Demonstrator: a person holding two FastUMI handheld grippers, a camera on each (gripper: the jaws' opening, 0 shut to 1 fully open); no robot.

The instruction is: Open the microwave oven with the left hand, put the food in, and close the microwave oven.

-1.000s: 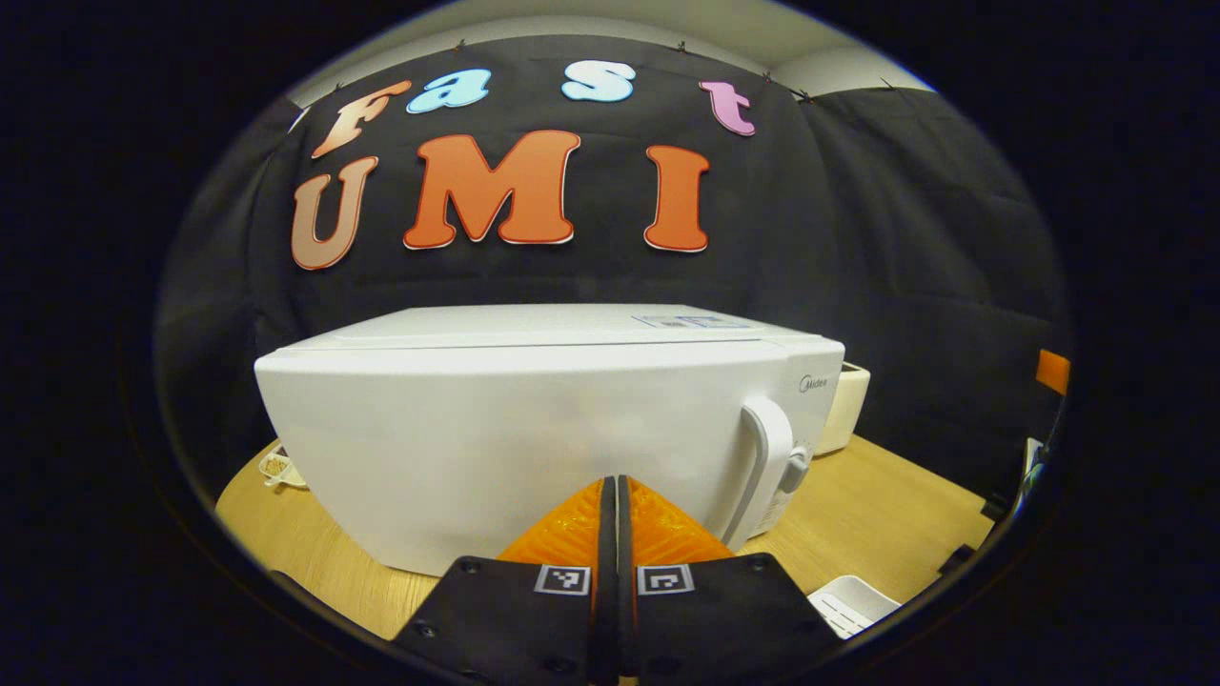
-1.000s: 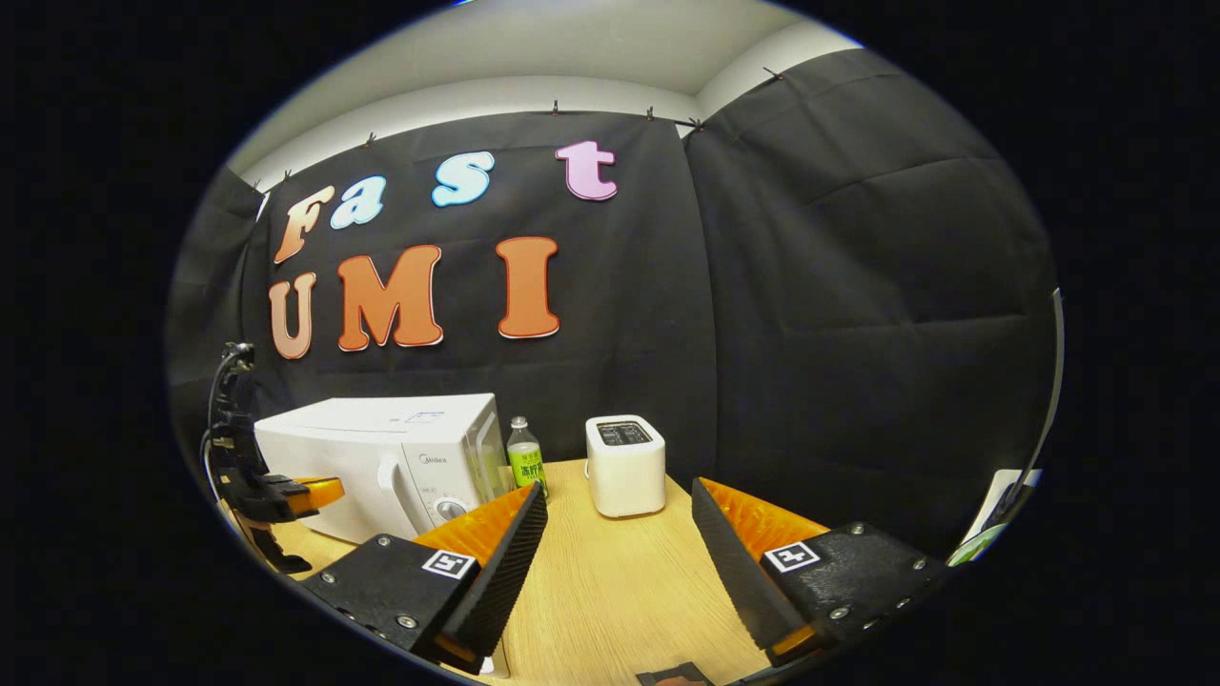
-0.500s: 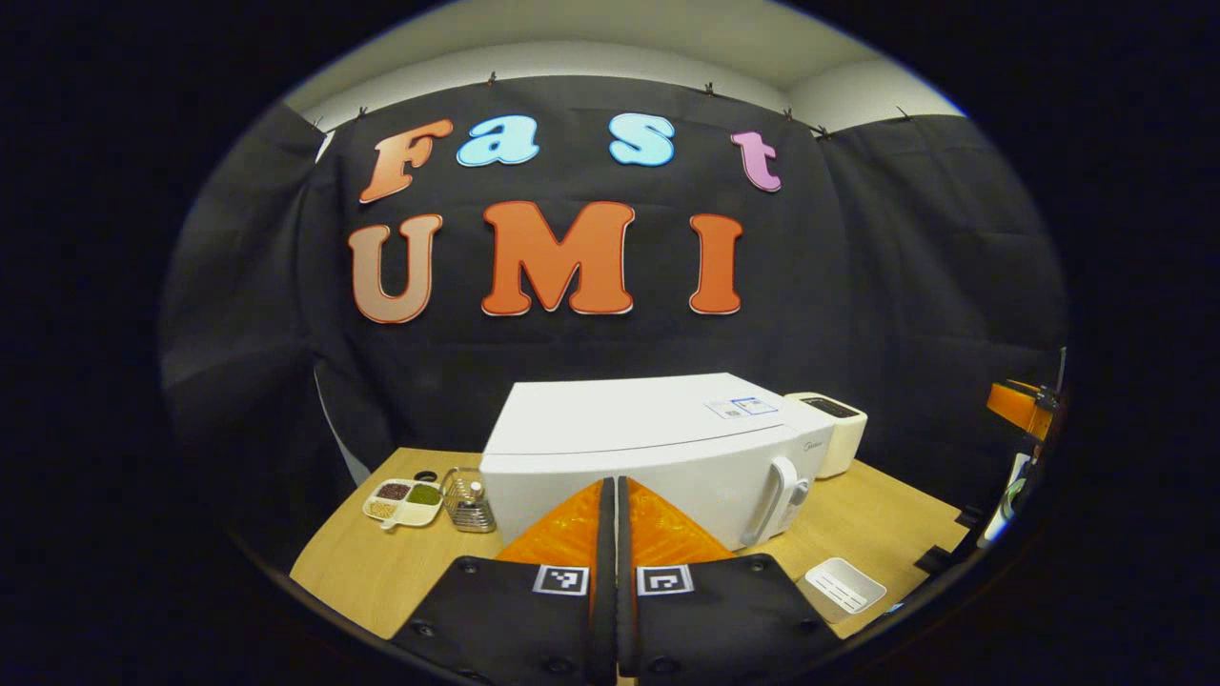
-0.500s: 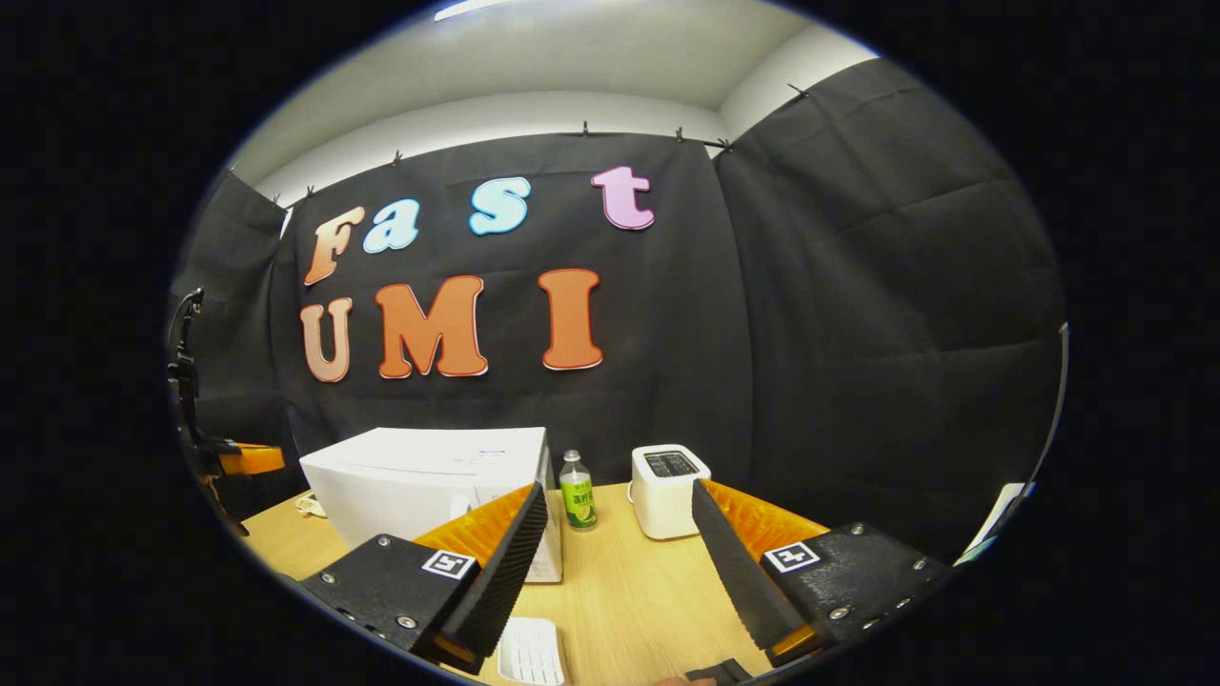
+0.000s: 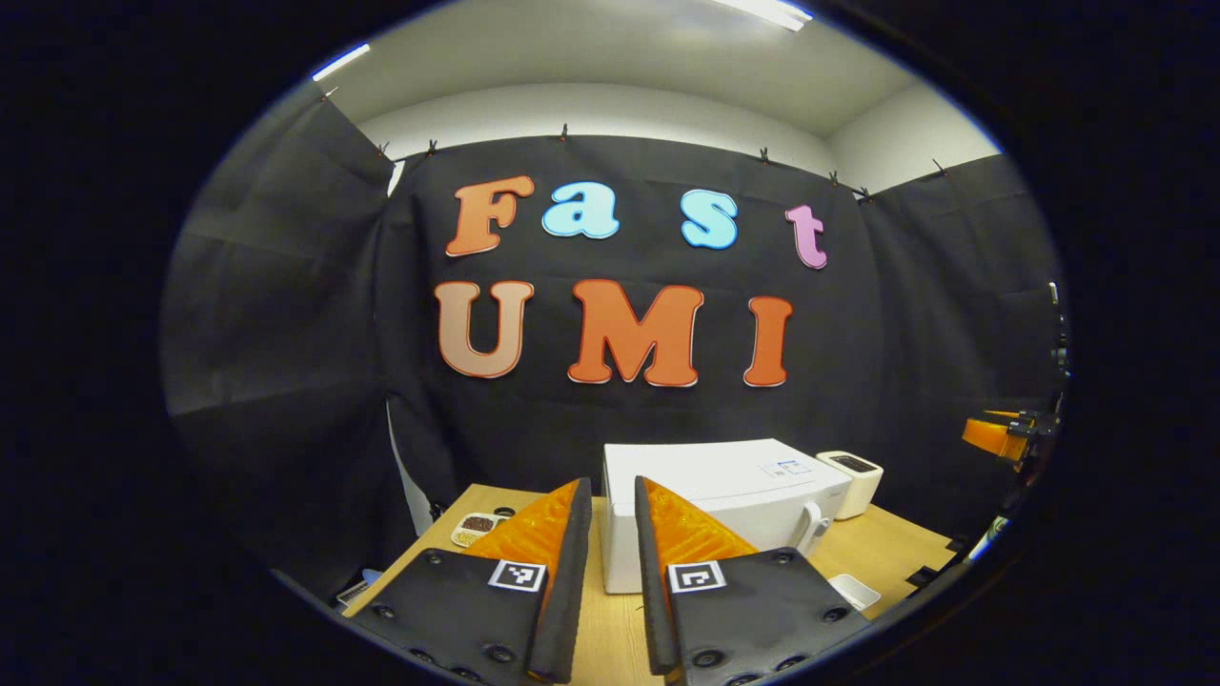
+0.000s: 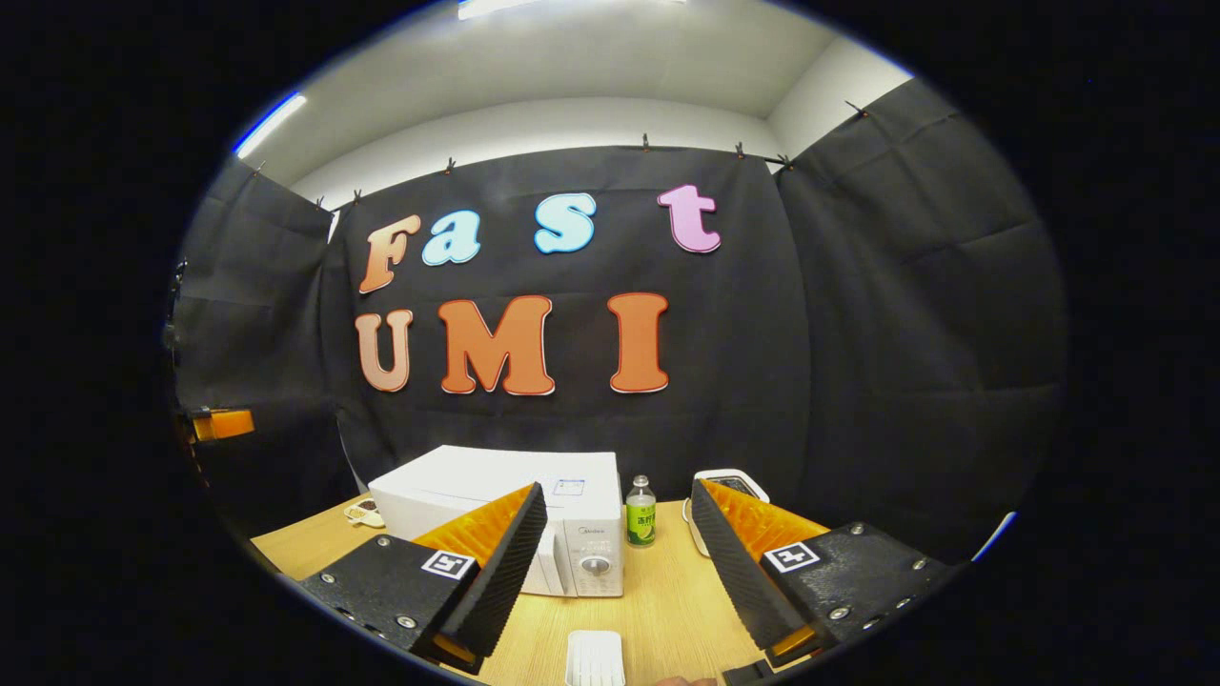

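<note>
White microwave (image 6: pixel 505 519) sits door shut on the wooden tabletop (image 6: pixel 658 595). Left tongs (image 5: pixel 606 581) slightly apart, empty, well short of it. Right tongs (image 6: pixel 618 562) wide apart, empty. Door looks closed; food location unclear.

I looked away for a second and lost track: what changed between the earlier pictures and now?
Both grippers pulled back from the microwave, which now looks smaller and farther in both views. The left gripper, shut a second ago, has parted its fingers slightly; it holds nothing. The right gripper stayed wide open and empty. The microwave door stayed closed, and the bottle, toaster and table kept their places.
</note>
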